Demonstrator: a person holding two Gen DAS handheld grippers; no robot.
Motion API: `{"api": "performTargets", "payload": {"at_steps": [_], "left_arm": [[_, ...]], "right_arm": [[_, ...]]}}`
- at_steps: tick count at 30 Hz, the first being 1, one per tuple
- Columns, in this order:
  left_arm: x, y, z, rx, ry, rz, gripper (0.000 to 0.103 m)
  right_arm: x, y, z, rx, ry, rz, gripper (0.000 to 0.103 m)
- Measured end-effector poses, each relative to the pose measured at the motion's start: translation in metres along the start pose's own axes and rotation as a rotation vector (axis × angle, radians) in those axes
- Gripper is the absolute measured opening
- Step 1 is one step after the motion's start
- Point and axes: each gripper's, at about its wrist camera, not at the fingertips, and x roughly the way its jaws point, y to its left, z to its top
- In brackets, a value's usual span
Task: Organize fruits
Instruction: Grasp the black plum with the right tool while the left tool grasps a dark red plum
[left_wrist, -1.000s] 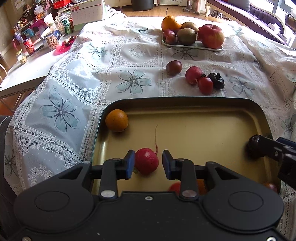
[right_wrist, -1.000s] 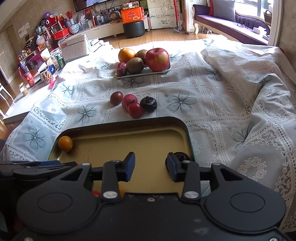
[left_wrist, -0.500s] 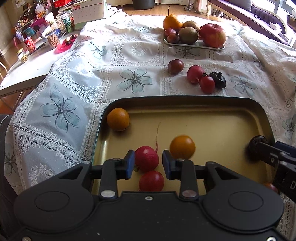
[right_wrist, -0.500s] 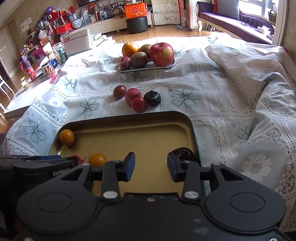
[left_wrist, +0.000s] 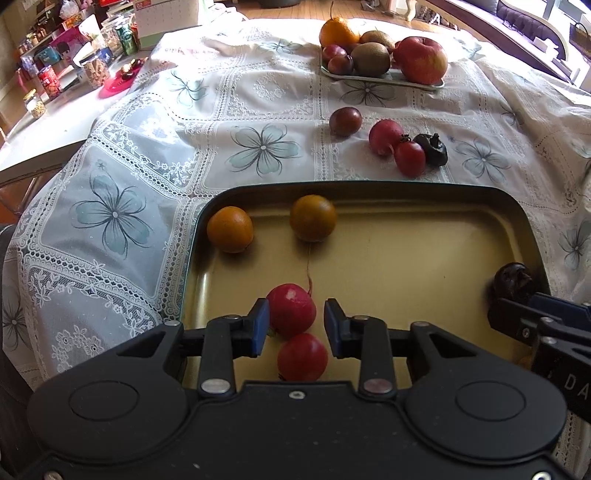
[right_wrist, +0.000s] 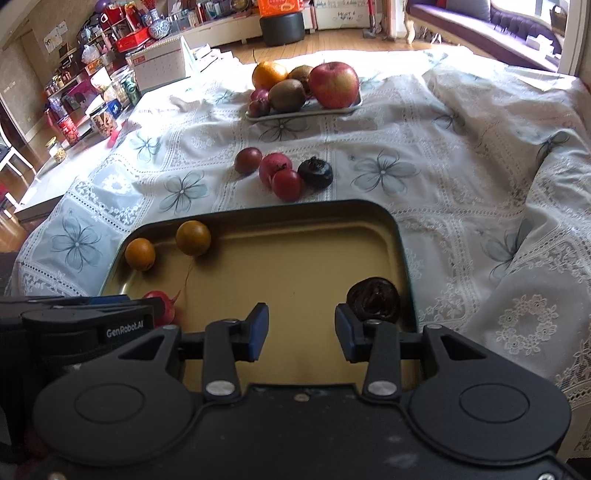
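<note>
A dark-rimmed gold tray (left_wrist: 424, 251) (right_wrist: 295, 266) lies near me on the tablecloth. In it are two oranges (left_wrist: 229, 229) (left_wrist: 312, 218), a red radish (left_wrist: 291, 309), a red tomato (left_wrist: 302, 356) and a dark wrinkled fruit (left_wrist: 514, 281) (right_wrist: 373, 297) at the right rim. My left gripper (left_wrist: 295, 326) is open, its jaws on either side of the radish without closing on it. My right gripper (right_wrist: 300, 328) is open and empty over the tray, just left of the dark fruit.
Beyond the tray, a plum (left_wrist: 345, 121), a red fruit (left_wrist: 384, 136), a tomato (left_wrist: 409, 158) and a dark fruit (left_wrist: 431, 148) lie loose on the cloth. A white plate (left_wrist: 384, 79) at the back holds an apple, kiwis, an orange and plums. Clutter stands far left.
The second orange has rolled from beside the left gripper to the tray's far side, near the first orange. The tomato has come into view behind the radish. Both grippers stay open.
</note>
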Motion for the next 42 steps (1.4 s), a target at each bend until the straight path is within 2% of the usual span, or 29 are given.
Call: {"api": "performTargets", "payload": {"at_steps": [3,5,11,13,15,22,27,36,42], "left_arm": [[0.006,0.002,0.005,0.018,0.049,-0.029,0.042],[0.010,0.005,0.009,0.025,0.098,-0.049,0.042],[0.007,0.009,0.028,0.064,0.171,-0.086,0.042],[0.004,0.010,0.037,0.076,0.171,-0.088,0.042],[0.000,0.010,0.049,0.082,0.142,-0.069,0.042],[0.002,0.007,0.094,0.061,0.020,-0.016,0.042],[0.029,0.007,0.124,0.012,0.002,0.011,0.042],[0.074,0.003,0.153,-0.010,-0.011,0.028,0.042],[0.093,-0.007,0.162,0.015,0.014,-0.017,0.042]], "right_arm": [[0.003,-0.002,0.003,0.007,0.029,0.015,0.045],[0.005,-0.003,0.005,0.011,0.056,0.022,0.054],[0.013,-0.010,0.014,0.024,0.190,0.087,0.055],[0.016,-0.015,0.019,0.045,0.247,0.127,0.055],[0.015,-0.018,0.025,0.055,0.268,0.139,0.055],[-0.002,-0.025,0.067,0.051,0.117,0.035,0.055],[0.006,-0.029,0.101,0.062,0.016,-0.044,0.055],[0.063,-0.027,0.147,0.066,-0.028,-0.097,0.055],[0.104,-0.026,0.162,0.067,0.035,-0.088,0.054]]}}
